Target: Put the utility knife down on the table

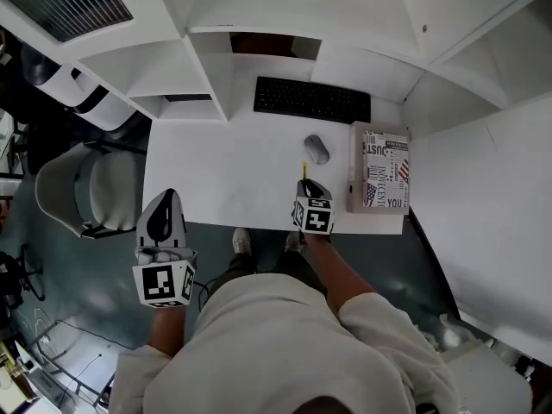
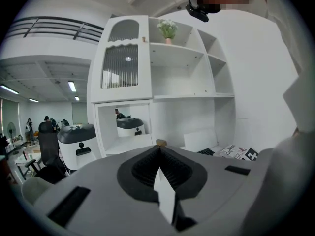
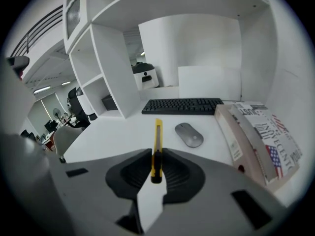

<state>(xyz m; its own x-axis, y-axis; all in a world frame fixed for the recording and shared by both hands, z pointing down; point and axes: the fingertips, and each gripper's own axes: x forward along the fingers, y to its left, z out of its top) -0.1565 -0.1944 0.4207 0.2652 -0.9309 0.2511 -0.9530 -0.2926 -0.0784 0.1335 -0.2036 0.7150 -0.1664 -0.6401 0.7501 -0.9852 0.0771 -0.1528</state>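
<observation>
Clamping the utility knife (image 3: 157, 141) in its jaws, the right gripper (image 3: 156, 161) is holding it over the table (image 3: 108, 136), just beside the mouse (image 3: 189, 134); placement is likely calling for lowering, then releasing. The left gripper (image 2: 160, 156) is idling, jaws closed, empty.

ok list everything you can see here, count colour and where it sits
utility knife: 1, yellow, clamped in the right gripper, pointing out over the desk
keyboard: 1, black, back of the desk
mouse: 1, grey, in front of the keyboard
printed box: 1, white with print, right end of the desk
desk: 1, white
shelf unit: 1, white, behind the desk
potted plant: 1, white flowers, top shelf
chair: 1, grey, left of the desk
left gripper: 1, grey, jaws together, empty, off the desk's front left corner
right gripper: 1, grey, at the desk's front edge
person's shirt: 1, beige
</observation>
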